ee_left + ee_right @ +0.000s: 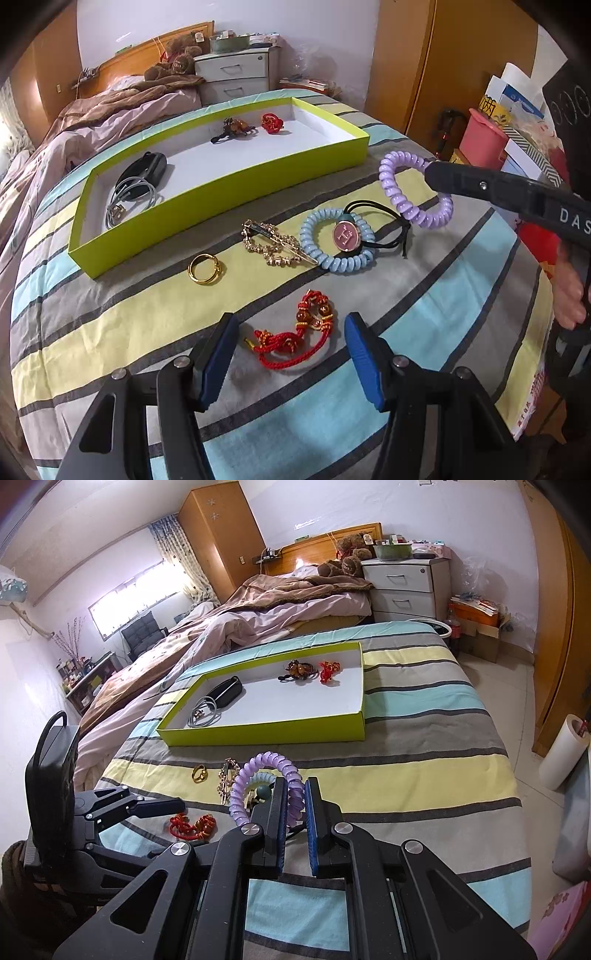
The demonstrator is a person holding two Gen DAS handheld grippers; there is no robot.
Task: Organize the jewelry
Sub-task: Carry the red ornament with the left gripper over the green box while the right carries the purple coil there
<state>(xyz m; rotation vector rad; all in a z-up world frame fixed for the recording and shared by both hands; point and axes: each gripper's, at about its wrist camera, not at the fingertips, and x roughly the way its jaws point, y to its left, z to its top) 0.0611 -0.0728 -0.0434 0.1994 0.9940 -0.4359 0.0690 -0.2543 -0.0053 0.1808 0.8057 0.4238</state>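
My right gripper (296,786) is shut on a purple spiral hair tie (258,775) and holds it above the striped cloth; it also shows in the left wrist view (399,192). My left gripper (290,328) is open, its jaws on either side of a red beaded cord bracelet (299,332). A gold ring (205,268), a rhinestone hair clip (273,247), a blue spiral hair tie (332,258) and a pink-charm black elastic (347,233) lie on the cloth. The lime-green tray (221,199) holds a black band, grey cord, amber piece and red knot.
The striped cloth (424,738) covers the table. A bed (258,605) lies behind it and a white nightstand (406,587) stands at the back. Boxes and a pink bin (484,136) stand at the right.
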